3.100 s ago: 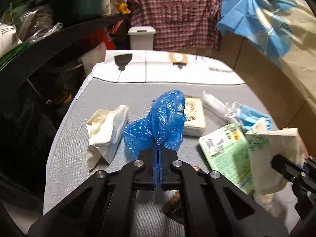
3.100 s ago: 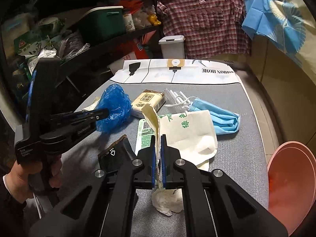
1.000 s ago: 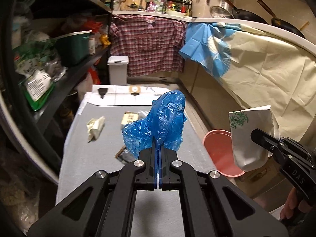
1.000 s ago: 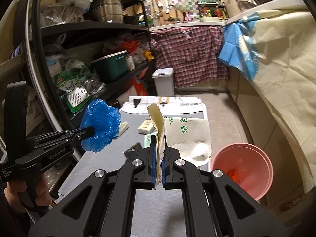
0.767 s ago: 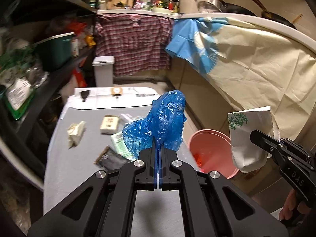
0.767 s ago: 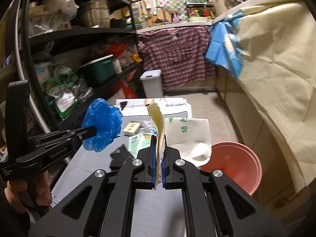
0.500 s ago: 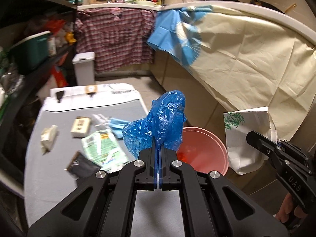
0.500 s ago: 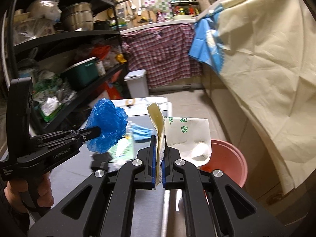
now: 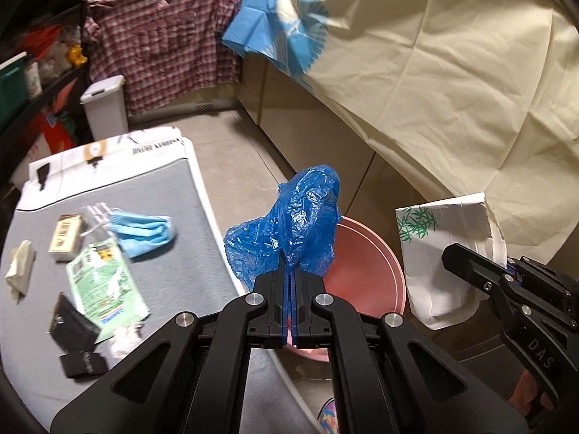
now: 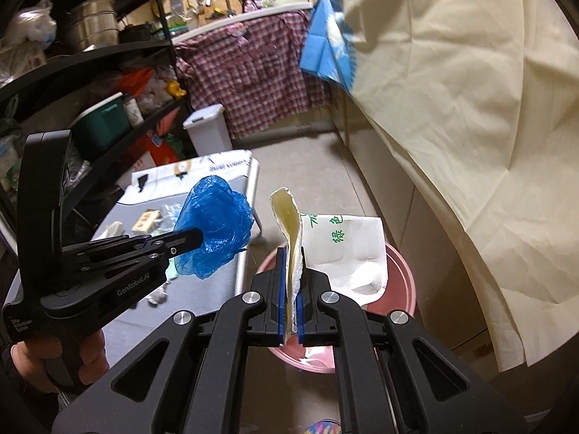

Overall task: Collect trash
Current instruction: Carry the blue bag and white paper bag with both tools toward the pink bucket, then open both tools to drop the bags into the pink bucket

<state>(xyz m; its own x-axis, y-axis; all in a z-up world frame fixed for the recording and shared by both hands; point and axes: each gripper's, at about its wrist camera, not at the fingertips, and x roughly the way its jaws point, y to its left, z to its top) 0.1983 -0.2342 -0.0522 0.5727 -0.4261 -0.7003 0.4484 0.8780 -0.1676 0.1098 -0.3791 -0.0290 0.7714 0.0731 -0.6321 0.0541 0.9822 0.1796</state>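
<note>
Between my left gripper's (image 9: 288, 282) fingers, pressed tight together, I have a crumpled blue plastic bag (image 9: 289, 233) pinched by its lower edge; it stands up above the fingertips, in front of the round pink plastic basin (image 9: 365, 264) on the floor. My right gripper (image 10: 291, 289) is likewise clamped, its fingers pinching a white paper bag with green print (image 10: 340, 249) by one folded edge, and from the right wrist view that bag hangs directly over the basin's opening. From the left wrist view the same paper bag shows to the right of the basin, held clear of the floor.

Off to the left lies the grey-covered bench (image 9: 202, 231), its right edge just beside the basin. Still on it I see a light blue face mask (image 9: 143, 226) toward the far side, a small tan box (image 9: 65, 233), a green printed packet (image 9: 103, 285), a crumpled white tissue (image 9: 20, 266) at the left edge and a black wrapper (image 9: 72, 323) near the front edge.
</note>
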